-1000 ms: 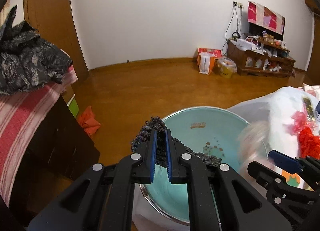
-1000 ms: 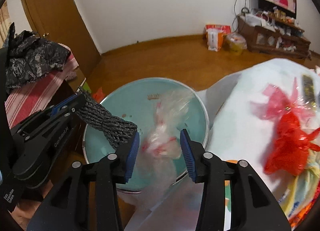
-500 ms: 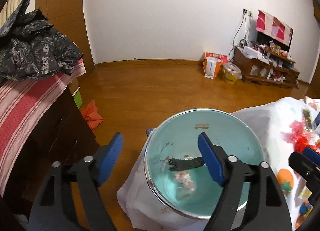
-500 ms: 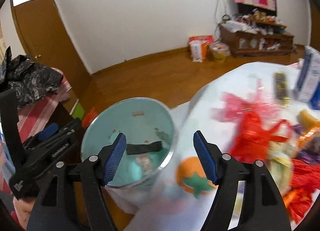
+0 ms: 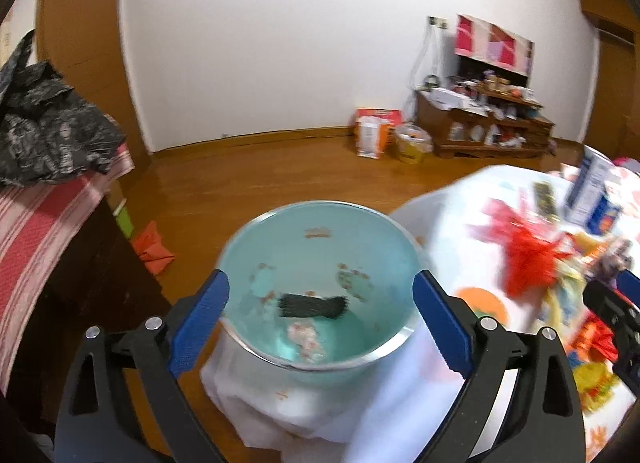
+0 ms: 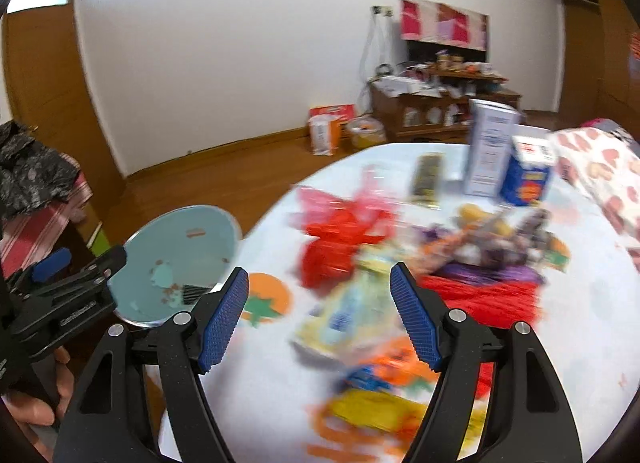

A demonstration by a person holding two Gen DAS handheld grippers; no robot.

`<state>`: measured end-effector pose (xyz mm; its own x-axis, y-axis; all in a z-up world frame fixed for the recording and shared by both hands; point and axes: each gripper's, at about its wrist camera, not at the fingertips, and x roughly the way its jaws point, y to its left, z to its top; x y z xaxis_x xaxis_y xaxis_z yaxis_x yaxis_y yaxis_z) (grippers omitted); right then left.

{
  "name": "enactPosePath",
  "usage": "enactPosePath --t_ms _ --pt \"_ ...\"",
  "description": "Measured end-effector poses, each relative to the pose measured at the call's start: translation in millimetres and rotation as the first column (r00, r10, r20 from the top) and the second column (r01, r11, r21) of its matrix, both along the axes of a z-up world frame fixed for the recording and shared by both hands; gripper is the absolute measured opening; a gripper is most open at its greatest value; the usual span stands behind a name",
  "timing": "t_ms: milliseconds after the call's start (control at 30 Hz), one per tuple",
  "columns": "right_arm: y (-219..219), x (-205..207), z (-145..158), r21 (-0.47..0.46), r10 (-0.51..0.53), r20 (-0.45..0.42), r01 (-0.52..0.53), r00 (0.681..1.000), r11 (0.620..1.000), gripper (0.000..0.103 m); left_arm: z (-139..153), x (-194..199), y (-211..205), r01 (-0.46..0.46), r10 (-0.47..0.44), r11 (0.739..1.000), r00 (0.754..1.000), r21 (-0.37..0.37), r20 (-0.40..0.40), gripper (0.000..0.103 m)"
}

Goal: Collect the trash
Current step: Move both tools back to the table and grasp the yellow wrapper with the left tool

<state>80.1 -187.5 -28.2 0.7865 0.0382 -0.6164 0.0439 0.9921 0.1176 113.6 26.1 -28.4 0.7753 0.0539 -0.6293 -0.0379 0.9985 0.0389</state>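
Wooden flooring and a white wall frame a desk [image 6: 592, 303] covered in a white cloth and strewn with blurred colourful wrappers [image 6: 344, 231]. Left gripper [image 5: 320, 315] hangs spread wide and empty over the teal bin [image 5: 320, 223], where a dark strip [image 5: 312, 306] lies. Right gripper [image 6: 320, 315] gapes empty above a yellowish wrapper [image 6: 348, 311].

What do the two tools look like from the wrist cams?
Both match. The left tool and the right tool each have a black plastic frame with triangular cut-outs and silver screw heads, and two fingers faced with ribbed blue pads. The left tool's side carries small white lettering, too blurred to read.
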Motion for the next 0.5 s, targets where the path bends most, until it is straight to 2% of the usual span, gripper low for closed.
enactPosePath --t_ms 233,500 --pt "-50 -37 1 -0.041 -0.121 0.023 0.122 0.992 0.992 0.073 -4 -21 -46 0.118 -0.118 0.993 0.993 0.004 -0.023 0.091" --pt "-91 -67 -15 -0.06 -0.207 0.003 0.207 0.978 0.977 0.072 -7 -39 -83 0.216 -0.216 0.976 0.976 0.009 -0.033 0.091"
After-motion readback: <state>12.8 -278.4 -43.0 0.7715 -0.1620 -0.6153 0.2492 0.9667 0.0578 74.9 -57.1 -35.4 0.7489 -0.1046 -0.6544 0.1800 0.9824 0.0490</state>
